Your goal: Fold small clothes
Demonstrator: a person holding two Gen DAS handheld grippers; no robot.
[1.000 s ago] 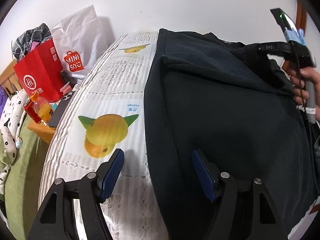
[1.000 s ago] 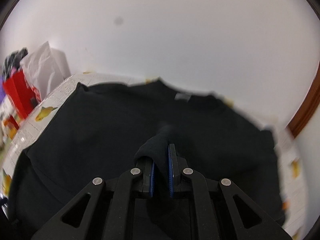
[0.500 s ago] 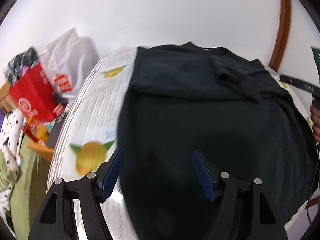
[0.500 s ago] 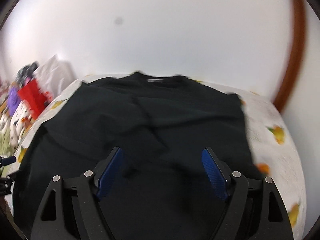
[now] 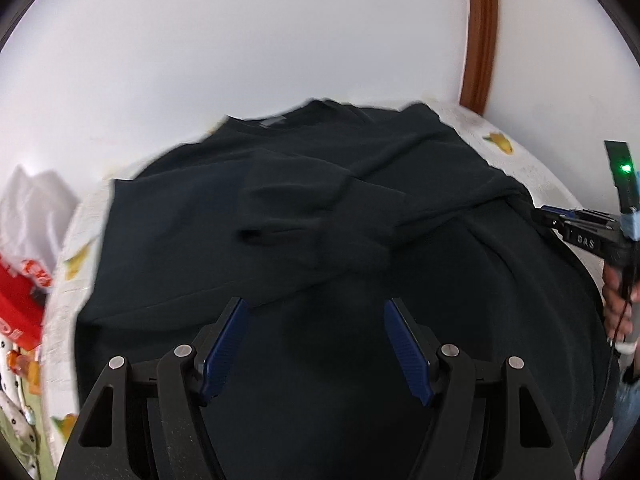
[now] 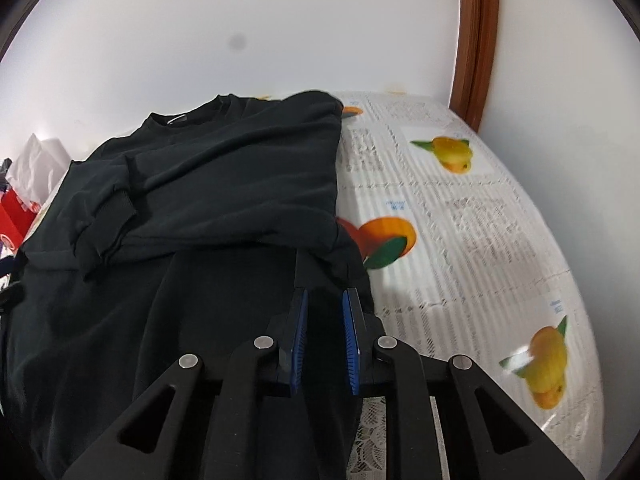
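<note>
I saw that both sleeves of the dark sweatshirt (image 6: 224, 184) had been laid across its chest, the garment lying flat on the fruit-print tablecloth (image 6: 472, 216) with its collar toward the wall. My right gripper (image 6: 324, 316), having dropped the sleeve it carried 1 second earlier, had swung to the garment's right edge and its jaws were closing, dark cloth between the pads; whether they gripped yet I couldn't tell. My left gripper (image 5: 316, 336) hung wide apart, holding nothing, now over the middle. I judged the body fold came next.
</note>
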